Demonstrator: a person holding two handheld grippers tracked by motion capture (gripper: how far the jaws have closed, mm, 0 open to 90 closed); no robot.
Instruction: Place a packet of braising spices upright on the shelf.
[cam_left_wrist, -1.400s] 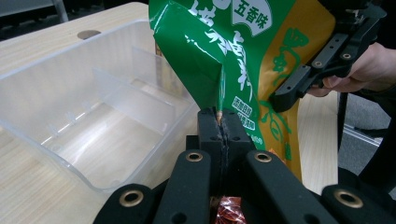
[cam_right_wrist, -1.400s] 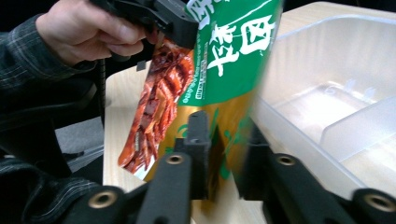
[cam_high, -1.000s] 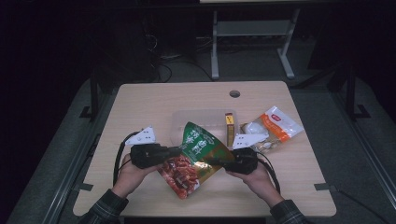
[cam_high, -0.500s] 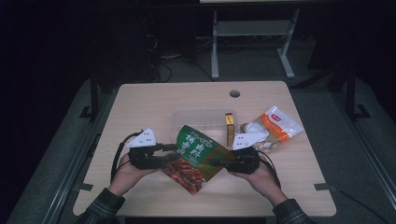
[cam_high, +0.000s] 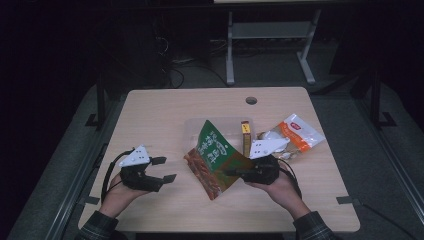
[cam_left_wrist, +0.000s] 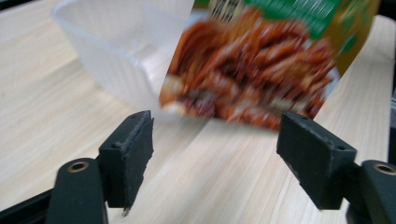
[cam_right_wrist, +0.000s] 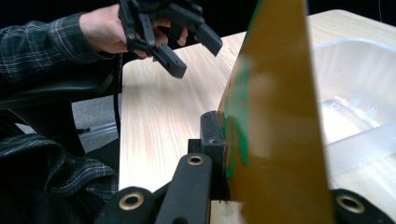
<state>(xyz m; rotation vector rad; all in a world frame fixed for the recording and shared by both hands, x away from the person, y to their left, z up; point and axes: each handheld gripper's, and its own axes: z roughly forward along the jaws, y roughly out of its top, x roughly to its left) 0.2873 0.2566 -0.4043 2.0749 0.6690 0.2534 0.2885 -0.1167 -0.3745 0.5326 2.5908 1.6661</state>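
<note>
The right tool (cam_high: 231, 173) grips one green snack packet (cam_high: 214, 157) by its edge, holding it tilted above the bench (cam_high: 160, 115) near the front edge, just in front of one clear plastic tub (cam_high: 192, 126). The right gripper view shows the packet's mustard-yellow back pinched between the jaws, which the high view hides. The left tool (cam_high: 164, 169) stands wide and holds nothing, apart from the packet; its own view shows the printed food picture, blurred. One yellow stick pack (cam_high: 245, 137) and one white-and-orange bag (cam_high: 295, 134) lie toward the right edge.
</note>
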